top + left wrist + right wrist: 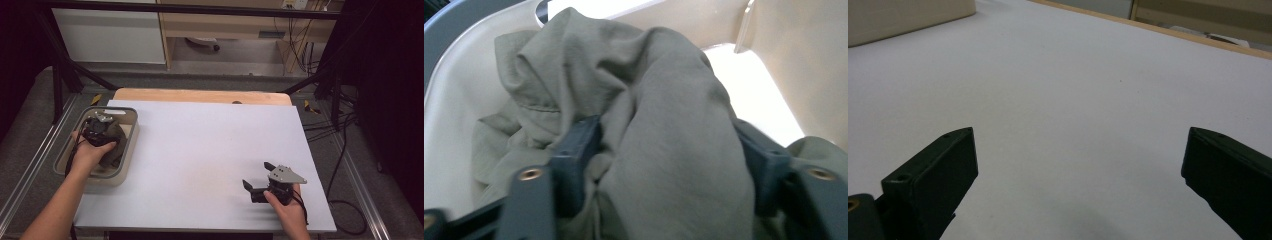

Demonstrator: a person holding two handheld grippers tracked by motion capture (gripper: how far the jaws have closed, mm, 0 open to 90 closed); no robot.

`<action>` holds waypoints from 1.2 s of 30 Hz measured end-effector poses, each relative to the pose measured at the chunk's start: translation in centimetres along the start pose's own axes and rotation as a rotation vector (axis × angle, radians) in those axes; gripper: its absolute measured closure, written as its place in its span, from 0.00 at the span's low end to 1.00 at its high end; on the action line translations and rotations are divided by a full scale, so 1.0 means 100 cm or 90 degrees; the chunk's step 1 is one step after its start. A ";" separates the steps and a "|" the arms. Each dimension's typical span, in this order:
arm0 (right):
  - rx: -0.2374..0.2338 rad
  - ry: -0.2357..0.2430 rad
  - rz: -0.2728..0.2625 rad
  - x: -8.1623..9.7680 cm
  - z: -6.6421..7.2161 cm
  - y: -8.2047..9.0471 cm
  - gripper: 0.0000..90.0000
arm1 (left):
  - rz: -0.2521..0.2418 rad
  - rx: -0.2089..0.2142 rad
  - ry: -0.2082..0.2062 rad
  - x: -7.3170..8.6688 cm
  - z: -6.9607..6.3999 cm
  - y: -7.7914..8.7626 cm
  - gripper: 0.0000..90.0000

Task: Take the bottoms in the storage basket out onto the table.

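Observation:
A crumpled olive-green cloth lies in a beige bin with a grey rim at the table's left edge. My left gripper reaches down into the bin, and its jaws press a thick bunch of the cloth from both sides. In the high view the left gripper sits over the cloth, which it partly hides. My right gripper rests low over the white sheet near the front right. Its jaws stand wide apart in the right gripper view, with nothing between them.
The white sheet covers most of a wooden table, whose far edge shows beyond it. The bin's side wall appears far off in the right gripper view. Black frame legs and cables stand on the floor around the table.

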State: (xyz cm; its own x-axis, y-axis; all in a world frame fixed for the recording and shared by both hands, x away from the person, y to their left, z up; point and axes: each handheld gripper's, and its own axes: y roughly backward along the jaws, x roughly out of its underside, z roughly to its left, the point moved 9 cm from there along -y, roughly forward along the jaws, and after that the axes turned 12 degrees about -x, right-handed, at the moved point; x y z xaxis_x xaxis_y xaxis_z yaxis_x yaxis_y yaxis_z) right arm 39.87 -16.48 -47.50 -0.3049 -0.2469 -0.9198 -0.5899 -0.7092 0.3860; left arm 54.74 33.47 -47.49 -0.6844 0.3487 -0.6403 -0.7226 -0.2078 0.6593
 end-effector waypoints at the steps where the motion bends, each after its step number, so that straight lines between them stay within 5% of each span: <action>1: 0.000 0.001 0.000 0.000 0.000 0.000 0.02 | 0.002 -0.001 -0.001 0.000 0.000 0.001 0.45; 7: 0.001 0.000 -0.002 0.000 0.000 0.001 0.02 | 0.000 0.007 -0.005 -0.002 -0.002 0.007 0.68; 11: 0.001 0.000 -0.003 -0.001 -0.001 0.001 0.02 | -0.013 0.027 0.036 -0.006 0.005 0.014 0.77; 18: 0.003 0.000 -0.003 -0.001 -0.001 0.000 0.02 | -0.077 0.056 0.096 -0.016 0.023 0.037 0.79; 22: 0.002 0.001 -0.001 -0.001 0.000 -0.001 0.02 | -0.120 0.077 0.153 -0.025 0.033 0.051 0.80; 29: 0.003 0.001 -0.001 0.000 -0.001 0.000 0.02 | -0.159 0.081 0.173 -0.031 0.043 0.064 0.80; 36: 0.002 0.001 -0.002 0.000 0.000 0.000 0.02 | -0.200 0.089 0.224 -0.043 0.059 0.081 0.80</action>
State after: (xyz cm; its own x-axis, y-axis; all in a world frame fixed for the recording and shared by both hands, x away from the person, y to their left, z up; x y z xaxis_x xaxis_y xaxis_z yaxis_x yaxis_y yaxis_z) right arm 39.93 -16.48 -47.48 -0.3022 -0.2460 -0.9210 -0.5931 -0.7078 0.3837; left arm 52.35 35.68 -37.08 -0.4445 0.0392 -0.8949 -0.8957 -0.0091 0.4446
